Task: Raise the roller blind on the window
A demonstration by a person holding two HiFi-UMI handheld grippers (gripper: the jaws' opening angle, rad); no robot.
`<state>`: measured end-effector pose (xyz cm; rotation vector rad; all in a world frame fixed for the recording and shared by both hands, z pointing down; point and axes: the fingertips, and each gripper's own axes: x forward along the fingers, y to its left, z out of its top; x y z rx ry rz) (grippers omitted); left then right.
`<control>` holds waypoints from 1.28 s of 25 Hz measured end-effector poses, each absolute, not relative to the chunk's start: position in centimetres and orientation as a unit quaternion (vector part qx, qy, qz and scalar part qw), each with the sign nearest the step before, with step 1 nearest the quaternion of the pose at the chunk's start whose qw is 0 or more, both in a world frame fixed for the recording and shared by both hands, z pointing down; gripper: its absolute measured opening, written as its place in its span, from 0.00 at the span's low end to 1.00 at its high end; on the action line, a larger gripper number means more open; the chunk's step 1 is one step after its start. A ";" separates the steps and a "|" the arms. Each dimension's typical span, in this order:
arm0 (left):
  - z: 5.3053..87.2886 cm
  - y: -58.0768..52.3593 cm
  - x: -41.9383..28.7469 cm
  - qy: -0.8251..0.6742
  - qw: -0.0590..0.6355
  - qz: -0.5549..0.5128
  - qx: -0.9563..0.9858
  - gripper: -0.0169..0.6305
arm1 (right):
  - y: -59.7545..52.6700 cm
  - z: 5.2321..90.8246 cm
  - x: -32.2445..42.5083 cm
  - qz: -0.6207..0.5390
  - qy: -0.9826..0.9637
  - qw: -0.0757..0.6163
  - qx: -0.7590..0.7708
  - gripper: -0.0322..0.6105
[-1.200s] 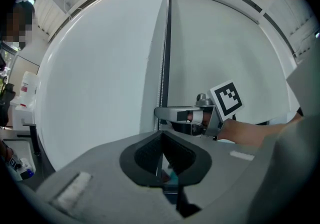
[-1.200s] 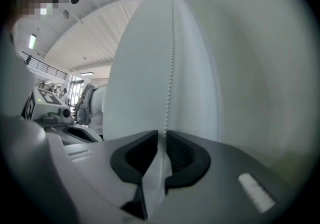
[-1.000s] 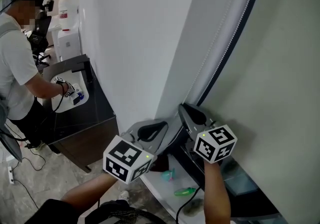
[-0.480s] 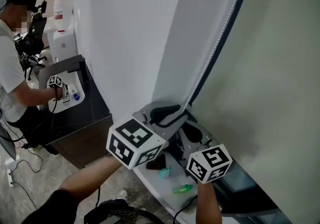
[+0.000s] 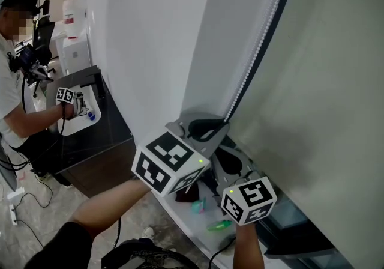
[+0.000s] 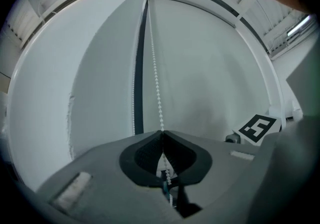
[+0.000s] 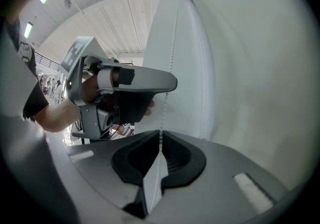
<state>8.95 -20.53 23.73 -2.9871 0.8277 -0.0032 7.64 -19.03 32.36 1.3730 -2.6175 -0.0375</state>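
While both forearms reach up from the bottom of the head view, the right gripper point(image 5: 224, 157) sits lowest and nearest, its marker cube point(image 5: 249, 200) facing the camera. Its jaws are drawn narrow, tips pinched together on the bead chain point(image 7: 164, 110), which rises straight from between them in the right gripper view. Just above and a little to the left, the left gripper point(image 5: 221, 124) points level at the window. Its jaws have just been closing and now meet on the same bead chain point(image 6: 156, 88), which passes between the tips and hangs on behind them in the left gripper view. From there the chain climbs beside a dark vertical strip point(image 6: 140, 68) along the edge of the pale roller blind point(image 5: 336, 93), which covers the window as far up as the views show. Below the grippers, a white sill point(image 5: 186, 226) carries a small green object point(image 5: 217, 226) and a teal one point(image 5: 200, 206). Farther left, beyond a dark counter point(image 5: 90, 142), another person point(image 5: 12, 105) holds a gripper with a marker cube point(image 5: 66, 95).
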 end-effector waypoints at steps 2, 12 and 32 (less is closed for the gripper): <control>24.0 -20.3 9.4 0.250 0.017 -0.007 -0.968 0.04 | -18.8 32.6 7.8 -0.007 -0.885 0.092 0.456 0.08; 28.6 -18.7 9.6 0.184 -0.046 -0.045 -0.981 0.04 | -17.1 24.6 11.3 0.047 -0.915 -0.066 0.394 0.19; 39.2 -16.0 8.4 0.124 -0.110 -0.124 -0.978 0.05 | -18.7 18.0 7.2 -0.012 -0.942 -0.057 0.332 0.06</control>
